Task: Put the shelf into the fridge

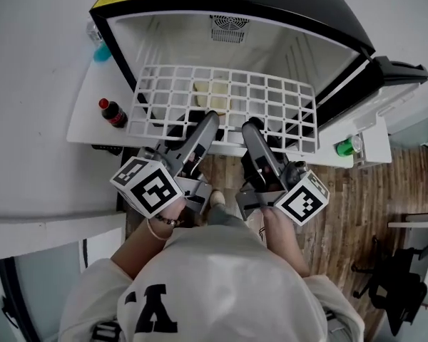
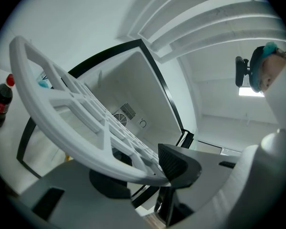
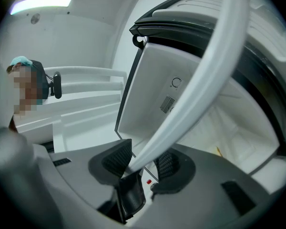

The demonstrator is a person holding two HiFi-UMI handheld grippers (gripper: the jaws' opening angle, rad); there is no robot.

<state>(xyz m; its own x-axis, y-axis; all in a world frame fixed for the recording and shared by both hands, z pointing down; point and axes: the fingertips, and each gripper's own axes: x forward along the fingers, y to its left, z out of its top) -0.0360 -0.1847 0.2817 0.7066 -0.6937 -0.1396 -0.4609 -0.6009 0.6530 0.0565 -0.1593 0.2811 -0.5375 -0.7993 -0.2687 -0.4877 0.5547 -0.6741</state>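
White grid shelf (image 1: 225, 102) at the mouth of the fridge (image 1: 164, 38): far edge inside the cavity, near rim out in front of it. Long side across the fridge's opening, wall to wall; short side aimed at the fridge's back wall and its vent (image 1: 229, 28). Clamped on that near rim, side by side near its middle: left tool (image 1: 208, 122) and right tool (image 1: 252, 130), pads of each pressed on the white bar. Lies dead ahead of both tools, toward the fridge's back; neither hand the nearer. Calls, by the look of it, for a straight push inward, both hands together, to keep the long edge square to the fridge's walls. Head view: the whole grid and its fit between the fridge's side walls, but no pad contact. Gripper views: the bar seated between the pads, little of the fit. No sight anywhere of a ledge inside the fridge. Cola bottle (image 1: 113, 113) on the white worktop (image 1: 89, 112), just left of the fridge.
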